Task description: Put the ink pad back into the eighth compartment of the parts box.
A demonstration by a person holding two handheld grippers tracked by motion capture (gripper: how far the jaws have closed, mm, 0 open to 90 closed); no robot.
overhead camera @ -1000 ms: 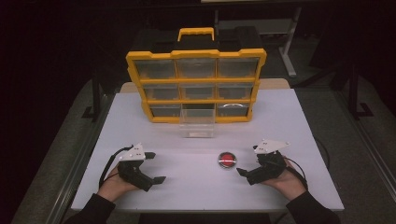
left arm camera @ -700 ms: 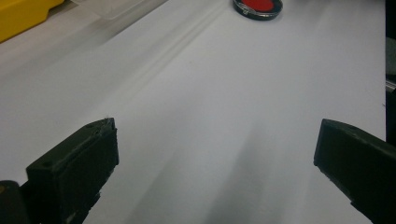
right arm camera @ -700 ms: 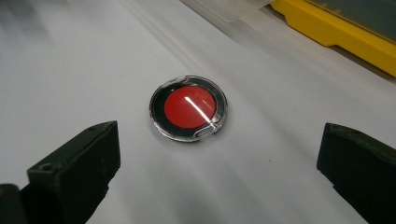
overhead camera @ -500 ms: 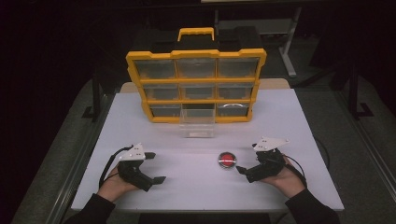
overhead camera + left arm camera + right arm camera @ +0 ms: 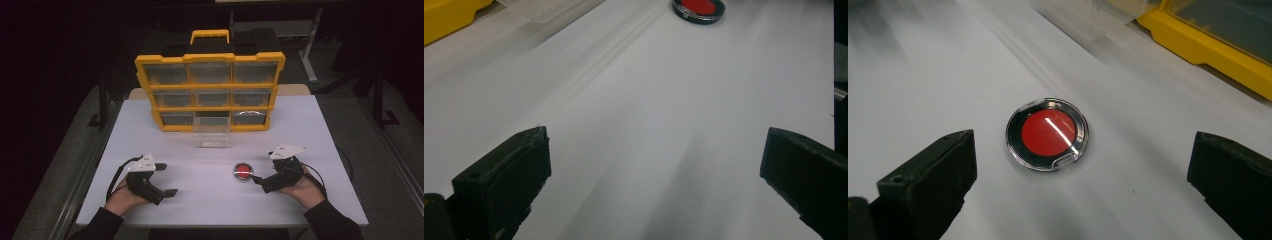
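Observation:
A small round red disc in a clear case point(image 5: 243, 171) point(image 5: 1048, 132) lies flat on the white table point(image 5: 200, 200). My right gripper point(image 5: 260, 173) point(image 5: 1080, 170) rests on the table just right of it, open, its jaws spread wide and aimed at the disc without touching it. My left gripper point(image 5: 166, 179) point(image 5: 656, 170) lies at the table's front left, open, with bare table between its jaws. In the left gripper view the disc point(image 5: 699, 6) lies far ahead.
A yellow organizer with clear drawers point(image 5: 210, 90) point(image 5: 1208, 45) point(image 5: 449, 12) stands upright at the back of the table. Its bottom-middle clear drawer point(image 5: 212, 131) point(image 5: 1093, 17) point(image 5: 549, 7) is pulled out onto the table. The table's edges drop to a dark floor.

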